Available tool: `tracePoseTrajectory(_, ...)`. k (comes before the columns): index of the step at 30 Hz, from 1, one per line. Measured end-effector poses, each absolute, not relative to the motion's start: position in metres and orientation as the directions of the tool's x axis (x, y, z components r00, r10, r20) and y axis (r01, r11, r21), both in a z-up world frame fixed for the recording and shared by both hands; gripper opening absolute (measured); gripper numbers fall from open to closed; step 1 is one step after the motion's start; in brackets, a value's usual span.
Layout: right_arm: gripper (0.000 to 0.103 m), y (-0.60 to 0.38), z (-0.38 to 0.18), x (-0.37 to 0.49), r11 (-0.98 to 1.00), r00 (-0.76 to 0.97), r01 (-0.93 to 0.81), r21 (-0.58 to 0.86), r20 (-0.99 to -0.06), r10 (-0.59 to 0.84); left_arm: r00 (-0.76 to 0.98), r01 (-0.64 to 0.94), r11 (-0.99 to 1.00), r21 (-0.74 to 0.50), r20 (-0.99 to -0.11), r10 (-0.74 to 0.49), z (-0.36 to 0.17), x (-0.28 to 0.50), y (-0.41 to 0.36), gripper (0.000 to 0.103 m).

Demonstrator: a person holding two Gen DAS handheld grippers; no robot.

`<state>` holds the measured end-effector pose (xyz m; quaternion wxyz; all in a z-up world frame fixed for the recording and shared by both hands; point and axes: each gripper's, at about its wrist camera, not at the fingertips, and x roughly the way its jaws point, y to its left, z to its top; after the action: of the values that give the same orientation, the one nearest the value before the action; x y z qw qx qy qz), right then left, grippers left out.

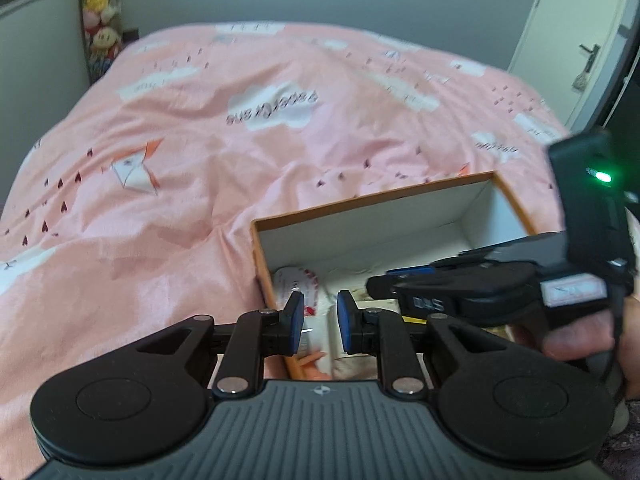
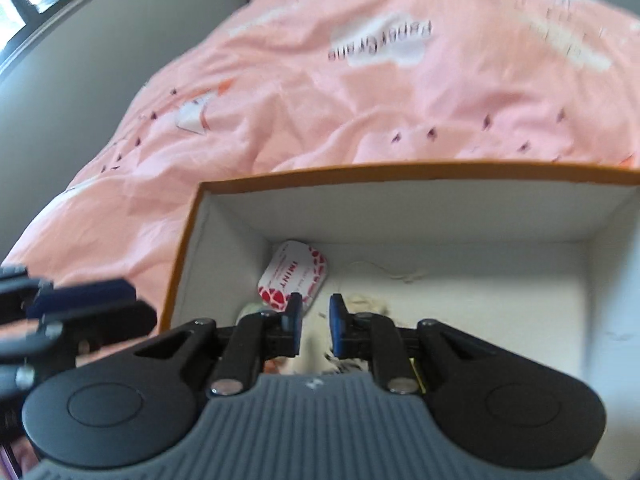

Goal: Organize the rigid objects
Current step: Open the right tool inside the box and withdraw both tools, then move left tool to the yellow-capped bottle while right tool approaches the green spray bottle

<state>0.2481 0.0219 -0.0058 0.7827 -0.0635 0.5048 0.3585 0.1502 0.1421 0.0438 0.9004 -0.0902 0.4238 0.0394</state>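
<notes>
Hovering over the near left corner of an open cardboard box (image 1: 400, 216), the left gripper (image 1: 319, 322) is seen with its blue-padded fingers parted by a narrow gap and nothing held between them. The right gripper (image 2: 315, 322) is held directly above the inside of the same box (image 2: 420, 216), its fingers likewise slightly parted and empty. In the left wrist view the right gripper (image 1: 460, 284) is seen from the side, reaching across the box from the right, with part of the right hand (image 1: 580, 336) wrapped around its handle and a green light glowing on the black unit above it. In the right wrist view the left gripper (image 2: 80, 304) appears only as a blurred black and blue shape at the left edge. The box, orange outside and white inside, rests on a bed covered by a pink sheet (image 1: 240, 140) printed with white clouds. A small white tin (image 2: 294, 278) with red markings lies on the box floor in the far left corner, and "IMINT" can be read on it; in the left wrist view the tin (image 1: 294, 282) is partly hidden behind the fingers. Other items beneath the grippers are blurred and covered, and cannot be identified. "Paper Crane" is printed upside down on a cloud of the sheet (image 2: 380, 80). White lettering on the right gripper's side is too smeared to be read with certainty.
</notes>
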Motion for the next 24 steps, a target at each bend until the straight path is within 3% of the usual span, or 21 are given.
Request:
tracePoseTrajectory(3, 0.018, -0.008, 0.020, 0.224, 0.723, 0.293, -0.645, 0.247, -0.794, 0.533, 0.690, -0.106, 0.984, -0.141, -0.723, -0.029, 0.058, 0.130, 0.124, 0.023)
tracePoseTrajectory(7, 0.027, -0.062, 0.048, 0.195, 0.718, 0.352, -0.641, 0.270, -0.728, 0.588, 0.739, 0.005, 0.977, -0.214, -0.658, -0.148, 0.065, 0.102, 0.098, 0.023)
tracePoseTrajectory(13, 0.028, -0.135, 0.064, 0.146, 0.774, 0.460, -0.573, 0.270, -0.675, 0.576, 0.701, 0.160, 0.972, -0.171, -0.673, -0.234, 0.036, 0.074, 0.048, 0.023)
tracePoseTrajectory(18, 0.030, -0.178, 0.043, 0.113, 0.851, 0.505, -0.467, 0.241, -0.717, 0.481, 0.614, 0.179, 0.975, -0.132, -0.760, -0.215, -0.011, 0.071, 0.025, 0.023)
tracePoseTrajectory(24, 0.034, -0.211, -0.014, 0.109, 0.920, 0.411, -0.326, 0.216, -0.844, 0.344, 0.472, 0.110, 0.984, -0.138, -0.865, -0.174, -0.061, 0.068, 0.023, 0.025)
